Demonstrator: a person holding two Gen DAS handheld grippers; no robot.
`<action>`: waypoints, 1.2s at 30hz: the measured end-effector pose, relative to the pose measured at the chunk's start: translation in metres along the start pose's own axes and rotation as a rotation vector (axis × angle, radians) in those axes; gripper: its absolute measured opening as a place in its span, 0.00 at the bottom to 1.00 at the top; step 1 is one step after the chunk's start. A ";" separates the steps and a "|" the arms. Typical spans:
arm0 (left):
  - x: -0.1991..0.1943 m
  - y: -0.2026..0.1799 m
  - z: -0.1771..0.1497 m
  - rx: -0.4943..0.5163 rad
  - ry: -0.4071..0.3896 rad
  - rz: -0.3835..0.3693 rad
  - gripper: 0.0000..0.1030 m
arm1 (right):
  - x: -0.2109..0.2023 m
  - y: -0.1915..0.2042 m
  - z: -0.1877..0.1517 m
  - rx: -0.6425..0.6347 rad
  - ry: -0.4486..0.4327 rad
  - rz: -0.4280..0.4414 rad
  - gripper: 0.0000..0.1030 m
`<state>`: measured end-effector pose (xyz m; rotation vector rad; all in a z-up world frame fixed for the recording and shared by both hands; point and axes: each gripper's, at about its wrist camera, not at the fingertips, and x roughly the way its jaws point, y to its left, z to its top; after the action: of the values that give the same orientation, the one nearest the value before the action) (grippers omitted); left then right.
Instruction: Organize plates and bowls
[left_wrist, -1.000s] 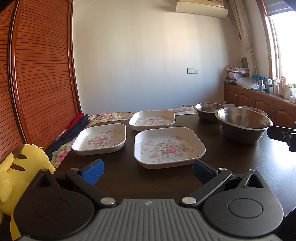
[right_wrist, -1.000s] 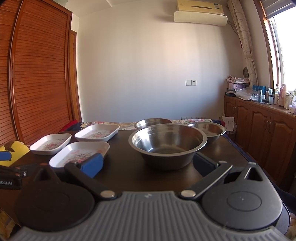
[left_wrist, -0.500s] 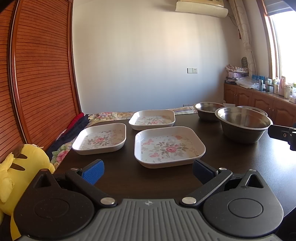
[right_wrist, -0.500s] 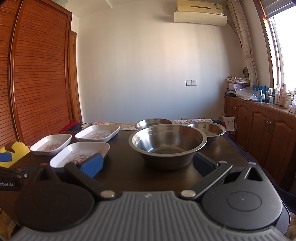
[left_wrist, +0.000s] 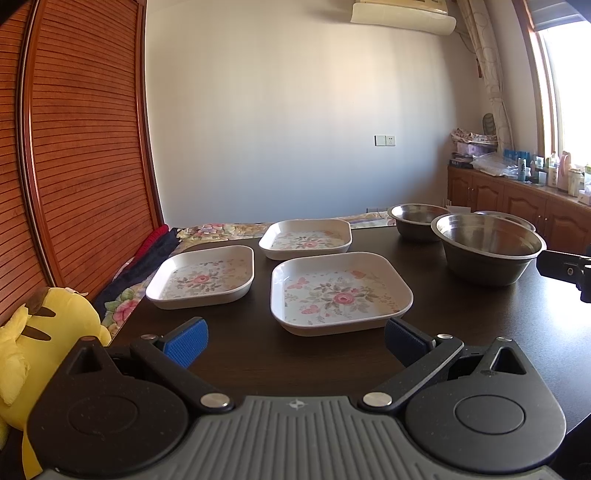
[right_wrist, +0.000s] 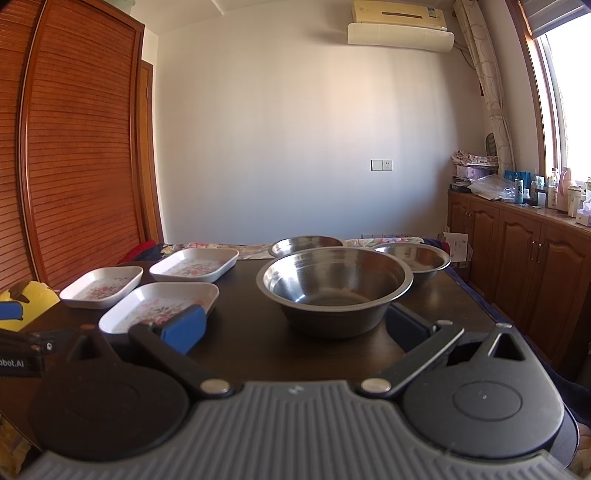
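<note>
- The left gripper (left_wrist: 293, 338) hangs low over the near edge of the dark wooden bench (left_wrist: 240, 354), jaws spread wide and holding nothing.
- Straight ahead of it, just beyond the blue pads, lies the nearest floral square plate (left_wrist: 340, 291). Its near rim sits between the two fingertips, so this gripper is the nearer one for the plates.
- Two more floral plates lie flat and apart: one to the left (left_wrist: 203, 277), one farther back (left_wrist: 306, 240). None is stacked yet.
- The right gripper (right_wrist: 295, 326) also stands wide open and empty, facing the large steel bowl (right_wrist: 334, 284), which sits directly ahead between its fingers, close by.
- Behind that bowl rest two smaller steel bowls, one back left (right_wrist: 304, 245) and one back right (right_wrist: 413, 258), each upright and separate.
- Judging from the layout, plates belong to the left side and bowls to the right. A forward reach onto the near rim looks like the coming move for either gripper.
- A yellow plush toy (left_wrist: 33, 332) sits off the bench's left edge, clear of the work.
</note>
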<state>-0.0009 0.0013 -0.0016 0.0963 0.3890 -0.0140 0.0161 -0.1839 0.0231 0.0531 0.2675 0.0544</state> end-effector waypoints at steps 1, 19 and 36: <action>0.000 0.000 0.000 0.000 0.001 -0.001 1.00 | 0.000 0.000 0.000 -0.001 0.000 0.000 1.00; 0.015 0.002 -0.003 0.007 0.077 -0.016 1.00 | 0.005 0.007 -0.002 -0.015 0.012 0.009 1.00; 0.036 0.023 0.014 0.046 0.096 -0.023 1.00 | 0.034 0.037 0.010 -0.092 0.047 0.134 1.00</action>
<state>0.0384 0.0228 0.0000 0.1386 0.4856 -0.0413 0.0496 -0.1453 0.0256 -0.0223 0.3076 0.2009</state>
